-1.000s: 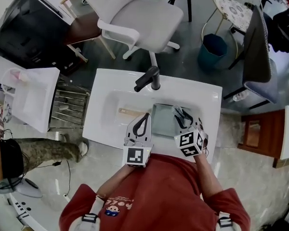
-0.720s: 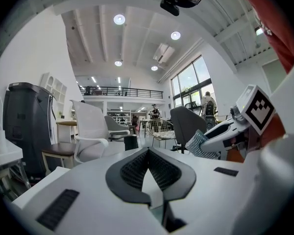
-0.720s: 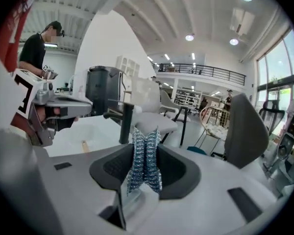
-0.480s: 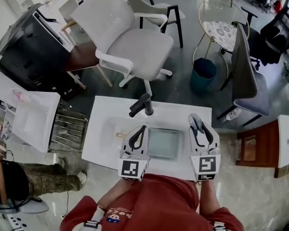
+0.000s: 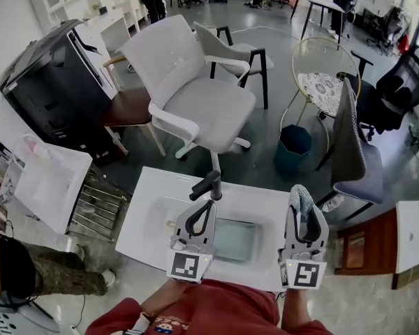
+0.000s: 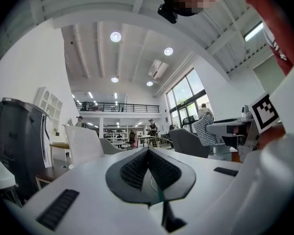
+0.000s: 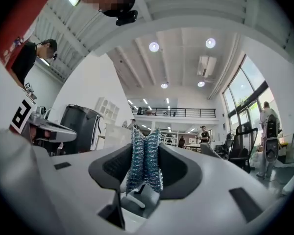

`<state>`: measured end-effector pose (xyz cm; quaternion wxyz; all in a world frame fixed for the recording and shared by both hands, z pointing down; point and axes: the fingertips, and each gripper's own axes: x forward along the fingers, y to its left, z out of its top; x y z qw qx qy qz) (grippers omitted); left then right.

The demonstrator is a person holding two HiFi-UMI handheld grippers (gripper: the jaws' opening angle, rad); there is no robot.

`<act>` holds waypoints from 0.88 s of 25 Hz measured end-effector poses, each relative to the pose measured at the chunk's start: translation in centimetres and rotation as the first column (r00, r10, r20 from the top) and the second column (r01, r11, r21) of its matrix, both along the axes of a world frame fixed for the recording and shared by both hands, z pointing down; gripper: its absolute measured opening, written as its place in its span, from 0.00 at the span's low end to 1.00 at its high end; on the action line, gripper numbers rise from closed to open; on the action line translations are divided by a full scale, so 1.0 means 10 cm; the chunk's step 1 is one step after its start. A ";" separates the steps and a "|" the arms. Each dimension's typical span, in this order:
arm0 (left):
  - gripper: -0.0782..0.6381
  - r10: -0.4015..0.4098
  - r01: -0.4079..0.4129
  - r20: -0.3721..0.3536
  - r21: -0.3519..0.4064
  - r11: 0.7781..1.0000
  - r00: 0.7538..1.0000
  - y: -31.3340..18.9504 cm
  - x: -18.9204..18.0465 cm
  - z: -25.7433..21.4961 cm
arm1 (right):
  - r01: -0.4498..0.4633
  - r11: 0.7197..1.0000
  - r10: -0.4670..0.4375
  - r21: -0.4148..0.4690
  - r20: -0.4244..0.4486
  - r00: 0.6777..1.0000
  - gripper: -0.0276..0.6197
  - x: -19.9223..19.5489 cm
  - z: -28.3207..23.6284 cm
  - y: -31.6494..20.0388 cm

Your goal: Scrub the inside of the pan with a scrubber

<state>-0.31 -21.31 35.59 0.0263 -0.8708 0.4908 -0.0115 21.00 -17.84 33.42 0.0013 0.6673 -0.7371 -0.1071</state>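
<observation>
Beside the sink's (image 5: 148,223) right edge, the right hand-held gripper (image 5: 302,197) clamps a metal scrubber (image 7: 145,156), clear of the pan (image 5: 239,241) in the basin. The left hand-held gripper (image 5: 205,208), jaws closed together on nothing, overlaps the pan's left edge.

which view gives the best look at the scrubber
The right gripper view: the scrubber fills the middle, its blue-silver mesh pinched between the right gripper's jaws. The head view shows it only as a small grey tuft at that gripper's tip. The left gripper view shows at most a tiny patch.
</observation>
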 end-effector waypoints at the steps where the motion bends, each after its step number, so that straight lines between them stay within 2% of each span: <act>1: 0.13 -0.005 0.005 0.008 0.016 1.000 1.000 0.00 -0.01 -0.04 | -0.014 1.000 0.013 0.022 0.005 1.000 0.32 0.02 -0.04 0.01; 4: 0.13 -0.021 0.020 0.016 0.044 0.999 1.000 0.02 -0.05 -0.13 | -0.037 0.998 0.036 0.044 0.020 0.999 0.32 0.05 -0.08 0.01; 10: 0.13 -0.030 0.030 0.013 0.053 0.998 0.999 0.03 -0.08 -0.16 | -0.034 0.999 0.033 0.034 0.029 0.999 0.32 0.06 -0.07 -0.02; 22: 0.13 -0.022 0.022 0.012 0.059 0.998 1.000 0.05 -0.05 -0.19 | -0.017 1.000 0.017 0.009 -0.011 1.000 0.31 0.02 0.01 -0.06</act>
